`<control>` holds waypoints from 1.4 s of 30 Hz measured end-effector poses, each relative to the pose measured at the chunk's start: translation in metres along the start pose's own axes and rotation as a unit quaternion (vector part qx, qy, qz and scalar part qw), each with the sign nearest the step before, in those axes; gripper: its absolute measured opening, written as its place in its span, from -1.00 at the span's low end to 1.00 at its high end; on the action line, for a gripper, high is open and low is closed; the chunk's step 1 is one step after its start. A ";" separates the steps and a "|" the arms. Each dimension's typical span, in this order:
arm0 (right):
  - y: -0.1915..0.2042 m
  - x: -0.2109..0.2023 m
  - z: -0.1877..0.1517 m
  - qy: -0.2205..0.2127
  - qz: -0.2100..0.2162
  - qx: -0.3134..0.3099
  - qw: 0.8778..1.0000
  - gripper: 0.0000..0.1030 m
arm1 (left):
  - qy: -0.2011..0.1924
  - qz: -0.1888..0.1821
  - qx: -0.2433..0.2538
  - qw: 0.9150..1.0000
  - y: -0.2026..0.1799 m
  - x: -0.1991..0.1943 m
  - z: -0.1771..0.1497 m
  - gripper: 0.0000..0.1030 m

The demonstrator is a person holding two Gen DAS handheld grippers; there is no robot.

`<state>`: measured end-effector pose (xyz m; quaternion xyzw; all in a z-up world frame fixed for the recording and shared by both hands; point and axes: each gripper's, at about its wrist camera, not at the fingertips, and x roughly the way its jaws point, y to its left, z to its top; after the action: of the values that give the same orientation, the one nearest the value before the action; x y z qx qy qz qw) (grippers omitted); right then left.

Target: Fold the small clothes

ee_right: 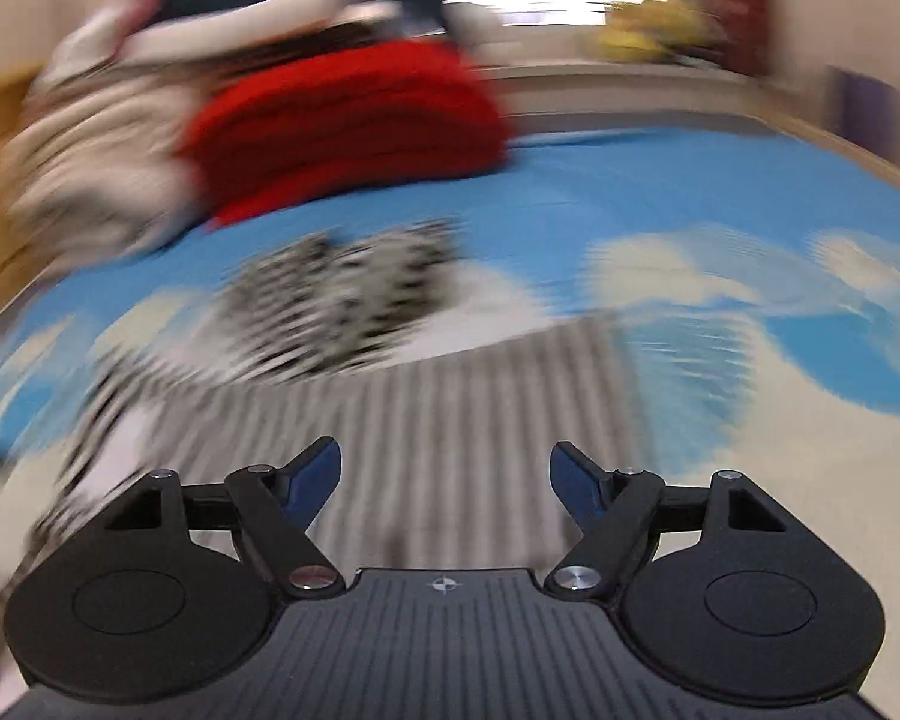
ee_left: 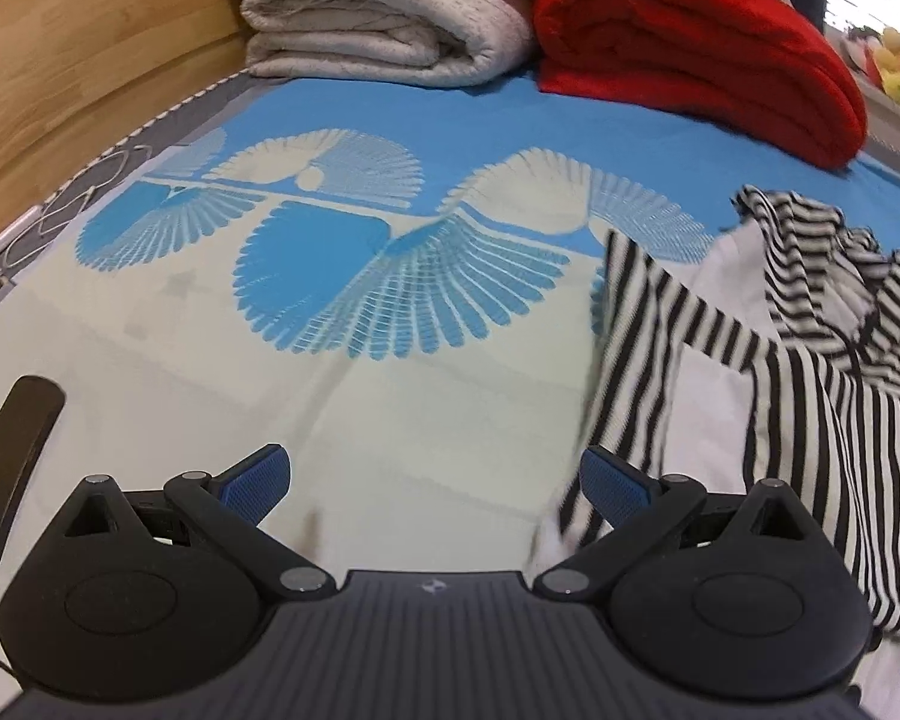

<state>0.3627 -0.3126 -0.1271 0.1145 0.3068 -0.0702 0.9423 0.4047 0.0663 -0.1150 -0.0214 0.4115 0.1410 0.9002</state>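
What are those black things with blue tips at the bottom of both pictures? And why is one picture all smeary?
Those are grabbers, a bit like big tweezers. A person holds one in each hand, and each carries a camera looking out along its two fingers. One picture is from the left gripper, the other from the right gripper. Both are open and hold nothing. They look over a bed with a blue and cream cover. On it lies a black-and-white striped garment, not yet folded. At the back sit a folded red blanket and a folded cream blanket. The right picture is smeary, as happens when a camera moves quickly.
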 end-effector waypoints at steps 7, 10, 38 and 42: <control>-0.042 0.026 -0.011 0.052 -0.048 0.036 0.997 0.29 | -0.074 -0.092 0.040 0.992 -0.028 -0.008 0.009 1.00; -0.044 0.032 -0.010 0.053 -0.046 0.038 0.997 0.26 | -0.060 -0.133 0.028 0.989 -0.044 0.001 0.024 0.93; -0.090 0.066 0.048 0.017 -0.051 0.162 0.985 0.09 | -0.022 -0.083 0.068 0.994 -0.037 0.040 0.016 0.99; -0.083 -0.006 0.034 0.044 0.008 0.138 0.989 0.58 | -0.002 -0.119 0.055 0.991 -0.013 0.008 0.003 0.99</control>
<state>0.3601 -0.4014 -0.1110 0.2491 0.3339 -0.0995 0.9036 0.4159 0.0563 -0.1202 -0.0205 0.4110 0.0097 0.9113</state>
